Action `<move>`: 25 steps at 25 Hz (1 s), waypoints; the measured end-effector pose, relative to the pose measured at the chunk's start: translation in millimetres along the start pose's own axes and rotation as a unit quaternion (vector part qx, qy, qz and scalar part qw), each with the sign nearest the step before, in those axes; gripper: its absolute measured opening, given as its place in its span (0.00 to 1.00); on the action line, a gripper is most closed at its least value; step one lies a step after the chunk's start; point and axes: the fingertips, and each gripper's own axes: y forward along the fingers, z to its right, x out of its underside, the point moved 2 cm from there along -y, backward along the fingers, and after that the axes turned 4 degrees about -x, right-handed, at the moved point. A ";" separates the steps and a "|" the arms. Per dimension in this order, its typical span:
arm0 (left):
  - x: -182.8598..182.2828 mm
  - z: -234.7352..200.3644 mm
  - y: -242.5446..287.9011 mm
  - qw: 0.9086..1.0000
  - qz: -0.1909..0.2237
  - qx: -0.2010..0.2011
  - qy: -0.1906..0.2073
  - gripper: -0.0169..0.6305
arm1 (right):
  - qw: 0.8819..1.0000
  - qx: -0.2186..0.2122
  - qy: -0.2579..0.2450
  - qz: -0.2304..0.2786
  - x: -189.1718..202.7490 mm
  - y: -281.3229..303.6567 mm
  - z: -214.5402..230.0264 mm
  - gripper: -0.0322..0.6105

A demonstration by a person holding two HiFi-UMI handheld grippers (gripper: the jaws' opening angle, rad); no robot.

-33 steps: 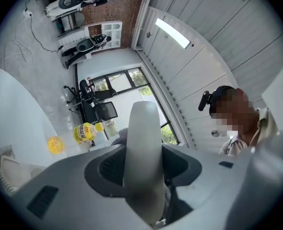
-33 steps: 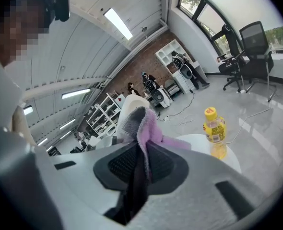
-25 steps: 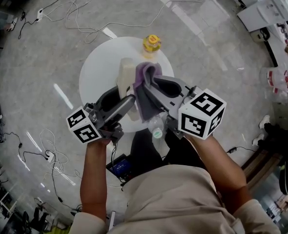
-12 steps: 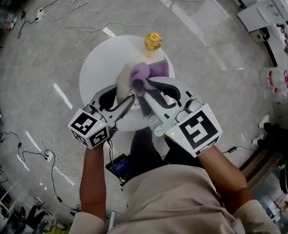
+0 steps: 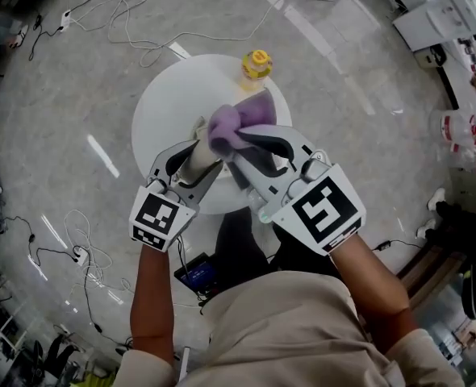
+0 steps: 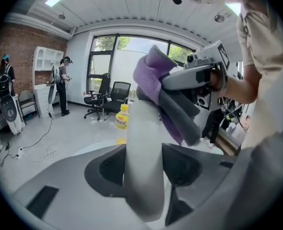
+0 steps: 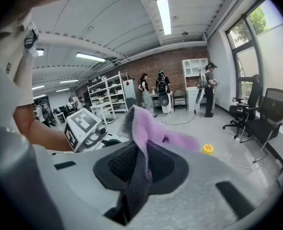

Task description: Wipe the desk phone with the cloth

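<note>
Left gripper (image 5: 194, 164) clamped on a smooth cream phone handset (image 6: 142, 143), held tilted above the round white table (image 5: 161, 107). Purple cloth (image 5: 230, 123) lies against the handset's upper end, pinched in the right gripper (image 5: 250, 145). Yellow bottle (image 5: 256, 63) stands behind; its label is too small to read.

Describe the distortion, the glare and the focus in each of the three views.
Head view: strong fisheye bending, with white glare streaks on the glossy floor. Left gripper view: dark round corners, the bright window backlights the scene, and the near handset looks soft. Right gripper view: same dark corners, a bright ceiling light, the cloth fairly sharp.
</note>
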 end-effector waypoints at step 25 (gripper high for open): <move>-8.3 13.5 8.8 0.995 -0.022 -0.002 0.100 0.35 | 0.996 0.051 0.071 -0.034 51.3 -26.4 63.7 0.12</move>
